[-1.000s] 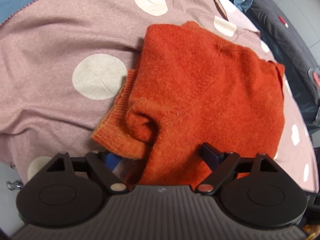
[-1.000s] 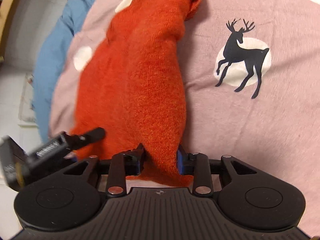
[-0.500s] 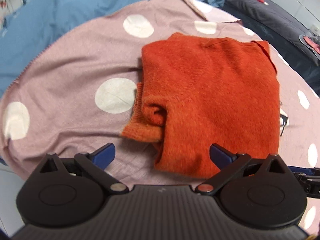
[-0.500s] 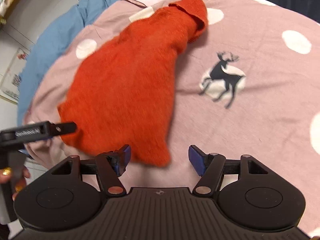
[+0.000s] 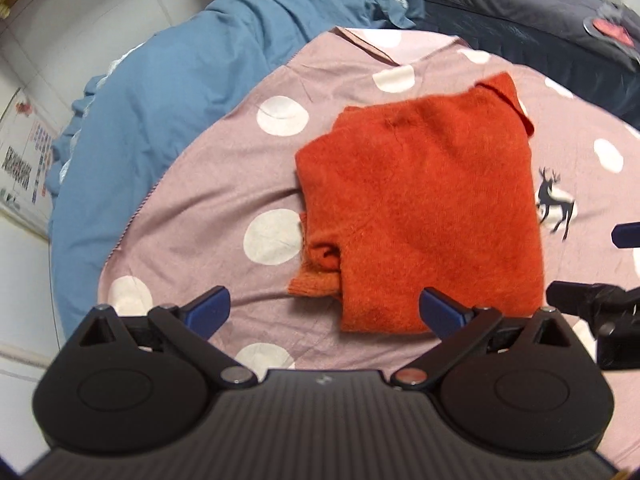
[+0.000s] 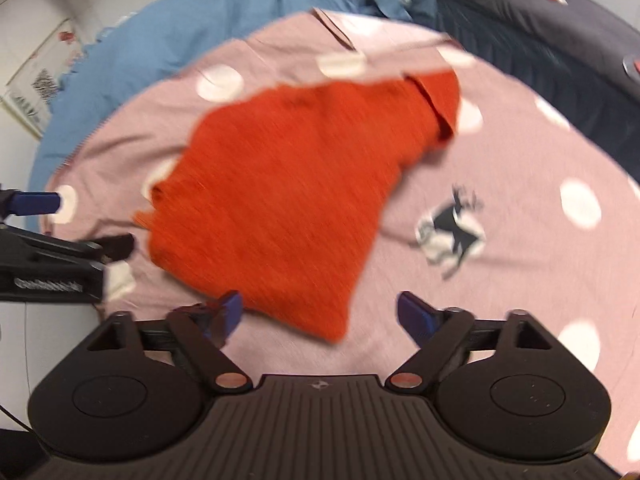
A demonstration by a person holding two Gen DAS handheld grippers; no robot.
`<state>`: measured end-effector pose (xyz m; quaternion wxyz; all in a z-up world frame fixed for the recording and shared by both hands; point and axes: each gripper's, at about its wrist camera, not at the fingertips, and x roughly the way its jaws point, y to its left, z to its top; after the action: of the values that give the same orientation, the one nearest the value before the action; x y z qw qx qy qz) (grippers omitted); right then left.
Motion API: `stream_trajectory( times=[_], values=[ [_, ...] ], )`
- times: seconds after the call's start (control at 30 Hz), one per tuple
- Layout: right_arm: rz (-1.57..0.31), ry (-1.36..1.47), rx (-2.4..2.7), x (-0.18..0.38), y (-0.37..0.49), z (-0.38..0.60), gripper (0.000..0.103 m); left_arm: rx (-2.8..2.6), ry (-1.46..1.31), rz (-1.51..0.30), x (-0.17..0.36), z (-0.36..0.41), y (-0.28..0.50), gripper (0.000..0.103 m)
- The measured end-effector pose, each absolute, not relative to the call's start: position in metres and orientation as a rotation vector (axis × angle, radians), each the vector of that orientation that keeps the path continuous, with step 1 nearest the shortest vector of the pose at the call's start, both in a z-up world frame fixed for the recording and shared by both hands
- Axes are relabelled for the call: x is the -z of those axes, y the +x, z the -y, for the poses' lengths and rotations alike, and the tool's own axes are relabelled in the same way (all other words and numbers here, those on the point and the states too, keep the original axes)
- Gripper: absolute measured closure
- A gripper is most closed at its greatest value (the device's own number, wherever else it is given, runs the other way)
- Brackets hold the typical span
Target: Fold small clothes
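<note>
An orange knitted sweater (image 5: 420, 216) lies folded into a rough rectangle on a pink sheet with white dots (image 5: 200, 208); a cuff pokes out at its lower left edge. My left gripper (image 5: 324, 310) hangs open above the sweater's near edge, with nothing between its blue pads. In the right wrist view the same sweater (image 6: 296, 196) looks blurred. The right gripper (image 6: 320, 314) is open too, above the sweater's near corner and not touching it. Each gripper shows at the edge of the other's view.
A blue quilt (image 5: 168, 92) lies bunched at the far left of the bed, a dark cover (image 5: 520, 20) at the far right. A black deer print (image 5: 554, 204) marks the sheet right of the sweater. White floor shows at the left.
The right gripper let go of the sweater's edge and opened wide. Both grippers rose and drew back, so the whole folded sweater now shows on the sheet.
</note>
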<state>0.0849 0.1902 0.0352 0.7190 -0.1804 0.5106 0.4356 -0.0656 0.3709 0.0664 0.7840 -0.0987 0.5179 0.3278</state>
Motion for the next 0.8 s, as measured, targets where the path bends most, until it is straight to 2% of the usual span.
stream_trajectory(
  times=[0.1, 0.23, 0.8],
  values=[
    [-1.066, -0.433, -0.967, -0.055, 0.085, -0.198, 0.0, -0.75, -0.203, -1.083, -0.083, -0.374, -0.066, 0.0],
    [-1.042, -0.498, -0.99, -0.066, 0.088, -0.208, 0.0, -0.789, -0.153, -1.126, -0.083, -0.377, -0.058, 0.0],
    [-0.999, -0.636, -0.957, -0.068, 0.088, -0.215, 0.0, -0.783, -0.197, -1.181, -0.063, -0.378, -0.051, 0.0]
  ],
)
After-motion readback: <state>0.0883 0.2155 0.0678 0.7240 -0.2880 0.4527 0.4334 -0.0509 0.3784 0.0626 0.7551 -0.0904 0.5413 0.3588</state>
